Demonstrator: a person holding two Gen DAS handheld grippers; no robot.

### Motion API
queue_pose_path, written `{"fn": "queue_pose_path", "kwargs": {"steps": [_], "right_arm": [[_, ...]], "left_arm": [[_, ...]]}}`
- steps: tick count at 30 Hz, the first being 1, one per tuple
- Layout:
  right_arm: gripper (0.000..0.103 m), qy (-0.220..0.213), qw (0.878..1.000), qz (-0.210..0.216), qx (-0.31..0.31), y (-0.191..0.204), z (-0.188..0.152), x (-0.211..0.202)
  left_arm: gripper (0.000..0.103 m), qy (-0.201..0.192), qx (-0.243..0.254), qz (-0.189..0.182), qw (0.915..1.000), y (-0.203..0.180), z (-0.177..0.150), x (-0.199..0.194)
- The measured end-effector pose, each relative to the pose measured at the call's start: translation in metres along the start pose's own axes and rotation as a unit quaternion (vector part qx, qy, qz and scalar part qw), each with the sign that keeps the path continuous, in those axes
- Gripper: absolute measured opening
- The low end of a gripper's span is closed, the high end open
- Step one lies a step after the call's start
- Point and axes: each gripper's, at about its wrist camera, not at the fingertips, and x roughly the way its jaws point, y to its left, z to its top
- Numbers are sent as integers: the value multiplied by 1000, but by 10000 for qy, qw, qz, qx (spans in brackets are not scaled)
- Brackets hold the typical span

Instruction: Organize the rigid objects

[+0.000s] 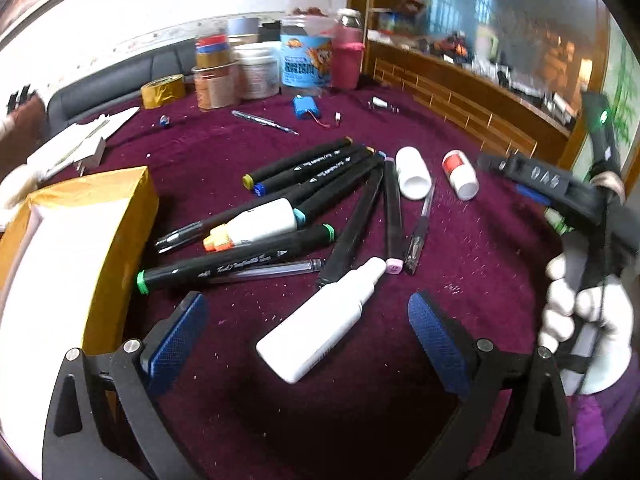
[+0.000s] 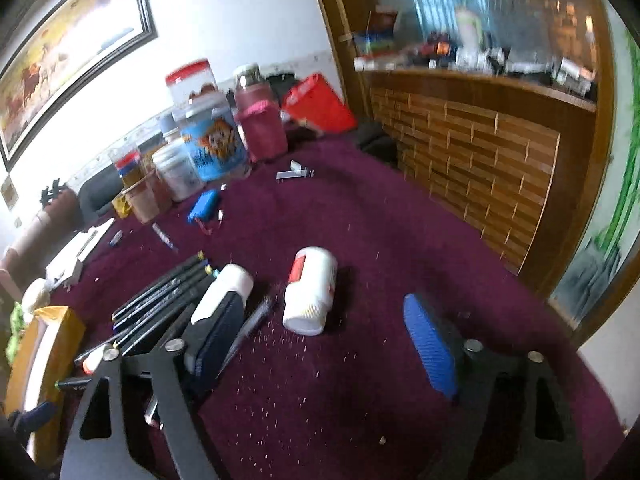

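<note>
Both claws up and empty over the scattered pens

Left claw (image 1: 308, 344) spread wide above the flat white plastic squeeze bottle (image 1: 320, 324) lying on the maroon velvet tabletop (image 1: 480, 264); right claw (image 2: 320, 344) parted, nothing pinched, facing the stubby white red-labelled pill bottle (image 2: 310, 292) on its side. Next, I'd judge: descend, straddle, clamp.

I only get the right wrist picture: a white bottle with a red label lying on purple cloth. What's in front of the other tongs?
Observer: A white plastic squeeze bottle lies on its side between the open left tongs, untouched.
Visitor: Who is holding the tongs in my picture?
Observer: A white-gloved hand grips the handle of the right tongs.
Visitor: Any pens hidden from me?
Observer: Yes, a black marker with a pink end cap; the pink end lies next to the squeeze bottle's nozzle.
</note>
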Motion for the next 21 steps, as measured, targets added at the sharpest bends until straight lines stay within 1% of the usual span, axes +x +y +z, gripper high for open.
{"fn": "queue_pose_path", "kwargs": {"steps": [2,3,4,5,6,8,9,13,15,16,17,19,21], "right_arm": [[74,-23,10000,25,16,-2,-1,-2],[74,-4,10000,13,-17,-1,-2,-1],[74,56,10000,20,-61,0,-4,1],[74,119,9999,31,-108,2,-6,3],[74,132,9998,37,-145,3,-4,5],[74,76,9997,38,-240,6,-5,2],[74,71,9996,33,-277,8,-5,2],[74,103,9993,30,-344,13,-4,5],[74,141,9994,27,-314,12,-4,6],[74,155,9994,20,-298,11,-4,7],[74,171,9995,17,-279,10,-4,7],[74,199,9995,-6,-258,10,-5,8],[74,214,9995,-10,-247,9,-5,9]], "left_arm": [[100,77,163,99,9998,-6,4,7],[100,184,299,147,9993,-11,6,13],[92,307,393,188,9986,-12,8,18],[70,450,463,250,9976,-15,9,23],[66,631,495,263,9964,-16,10,31],[48,1039,449,53,9936,-15,7,47],[47,911,455,22,9948,-15,7,42],[47,965,433,-99,9943,-16,7,36],[50,935,386,-103,9948,-15,7,37],[55,926,373,-104,9949,-15,7,38],[56,916,365,-107,9951,-15,7,39],[56,883,427,-114,9951,-20,6,43],[38,801,531,-9,9954,-24,3,44]]}}
